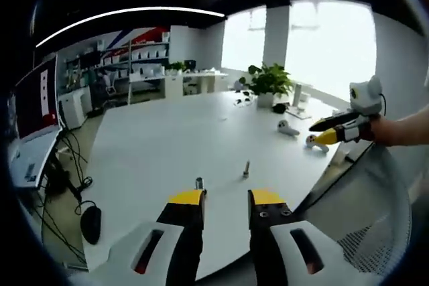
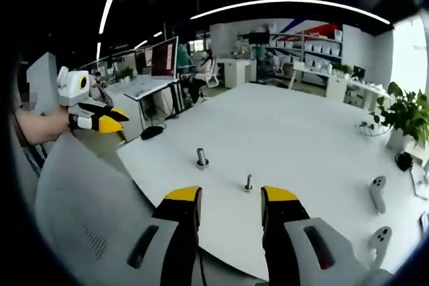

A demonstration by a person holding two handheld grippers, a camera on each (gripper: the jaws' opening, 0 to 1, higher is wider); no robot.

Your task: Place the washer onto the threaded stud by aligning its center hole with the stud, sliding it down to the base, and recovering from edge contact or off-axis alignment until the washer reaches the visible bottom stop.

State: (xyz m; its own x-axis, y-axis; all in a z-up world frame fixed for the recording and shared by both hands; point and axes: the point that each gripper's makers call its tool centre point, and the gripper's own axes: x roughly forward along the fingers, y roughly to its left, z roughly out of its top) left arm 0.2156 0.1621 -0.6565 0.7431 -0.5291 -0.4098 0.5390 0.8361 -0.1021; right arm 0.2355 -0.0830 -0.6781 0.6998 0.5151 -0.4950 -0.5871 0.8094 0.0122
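Observation:
Two small upright metal pieces stand on the white table [image 1: 167, 145]: a taller stud with a wider base [image 1: 199, 183] [image 2: 201, 159] and a shorter, thinner one [image 1: 247, 169] [image 2: 249, 183]. I cannot make out a separate washer. My left gripper [image 1: 226, 199] hovers open near the table edge, just short of both pieces, with nothing between its yellow-tipped jaws. My right gripper [image 2: 231, 195] is open too and holds nothing, on the opposite side of the same corner. Each gripper appears in the other's view, held by a hand off the table: the right gripper [image 1: 328, 132], the left gripper [image 2: 104, 120].
Two white controllers [image 1: 288, 127] [image 2: 377, 189] and a potted plant [image 1: 268, 82] sit farther along the table. A mesh chair back [image 1: 375, 219] [image 2: 87, 212] stands at the table edge near both grippers. A monitor [image 1: 33, 98], cables and a dark mouse [image 1: 91, 222] are on the left.

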